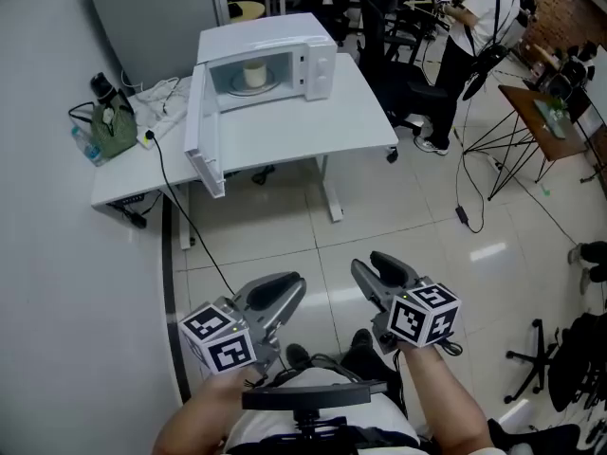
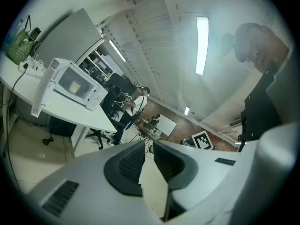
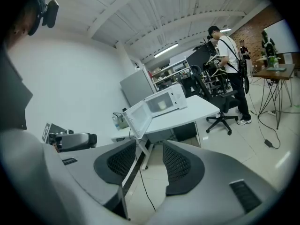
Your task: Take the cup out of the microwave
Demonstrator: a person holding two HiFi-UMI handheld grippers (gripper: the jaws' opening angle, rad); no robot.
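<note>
A white microwave [image 1: 318, 64] stands on a white table [image 1: 313, 126] at the far side of the room, its door [image 1: 201, 136] swung open to the left. Inside it sits a pale cup [image 1: 254, 72] on the turntable. The microwave [image 2: 89, 95] and the cup [image 2: 74, 86] also show small in the left gripper view, and the microwave [image 3: 178, 96] with the cup [image 3: 162, 105] in the right gripper view. My left gripper [image 1: 289, 284] [image 2: 149, 146] and right gripper [image 1: 379, 262] [image 3: 149, 146] hover low over the tiled floor, well short of the table. Both are open with nothing between the jaws.
A green bag [image 1: 114, 126], a bottle [image 1: 83, 145] and a power strip with cables lie on the table's left end. A black cable [image 1: 190, 235] hangs to the floor. A person [image 1: 479, 17], an office chair [image 1: 398, 74], a stand and a wooden desk [image 1: 545, 112] are at the right.
</note>
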